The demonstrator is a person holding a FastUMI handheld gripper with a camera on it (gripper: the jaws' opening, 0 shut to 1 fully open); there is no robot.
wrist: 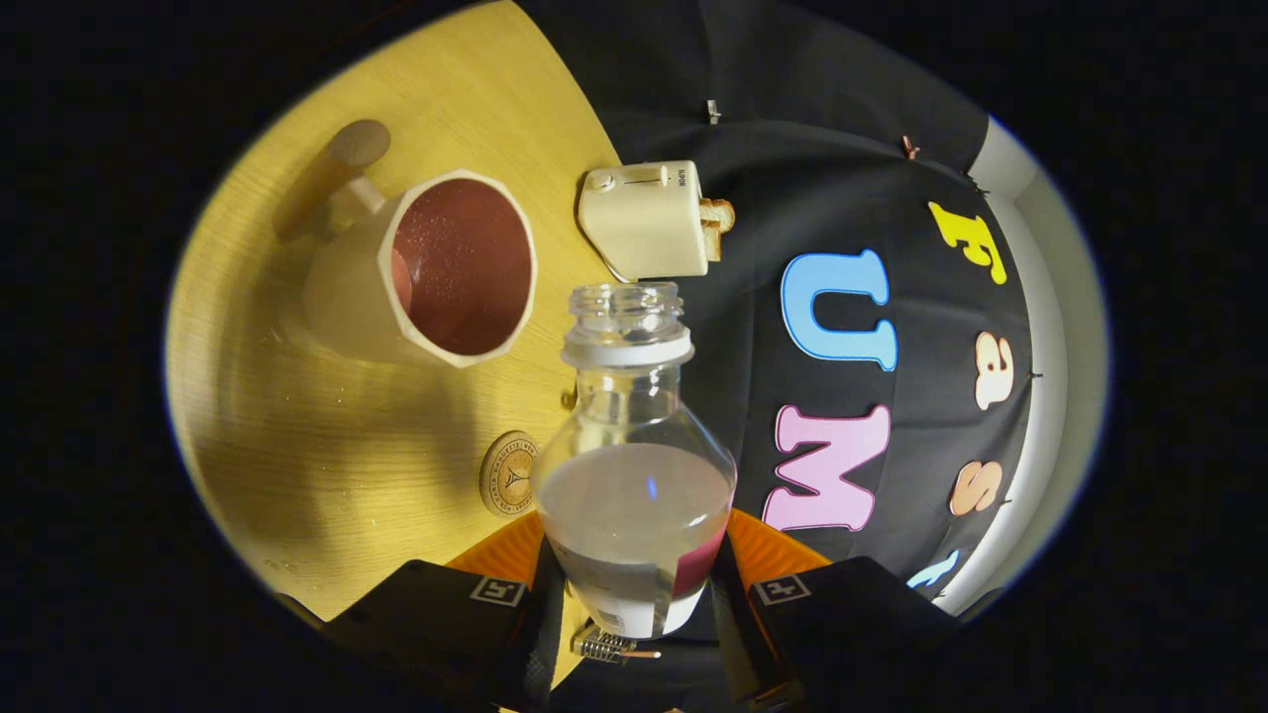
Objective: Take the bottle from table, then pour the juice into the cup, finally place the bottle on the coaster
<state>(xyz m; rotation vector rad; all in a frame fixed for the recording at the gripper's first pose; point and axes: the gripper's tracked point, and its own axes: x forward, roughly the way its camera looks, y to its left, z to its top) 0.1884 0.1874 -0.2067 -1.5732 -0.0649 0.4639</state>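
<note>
Both fingers (540, 584) of the hand-held gripper (634, 594) clamp the uncapped bottle (634, 465); beyond stand the cup (436, 267), coaster (508, 473) and toaster (649, 220) on the desk (327, 456).

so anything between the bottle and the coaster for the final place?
Nothing visible. The gripper is shut on the bottle, and the coaster lies on bare table right beside it. The cup and toaster sit farther off.
</note>
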